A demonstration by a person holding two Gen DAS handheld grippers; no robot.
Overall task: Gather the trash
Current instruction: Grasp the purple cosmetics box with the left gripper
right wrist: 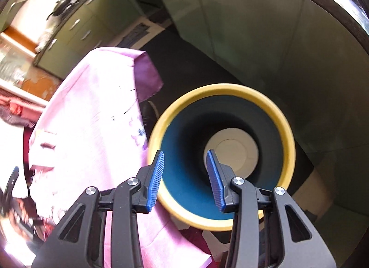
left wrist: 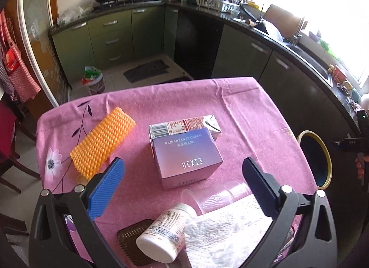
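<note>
One white bottle, one tissue, two boxes, both hand-held grippers open, empty.

Home kitchen: stove, green cabinets, sink.

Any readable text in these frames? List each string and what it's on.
"RADIANT LAZY CREAM": top of the purple box.
"HEXZE", upside down: same box's front.
Carton behind it: barcode and print too small.
White bottle: label print too small.
Right wrist view: none.
</note>
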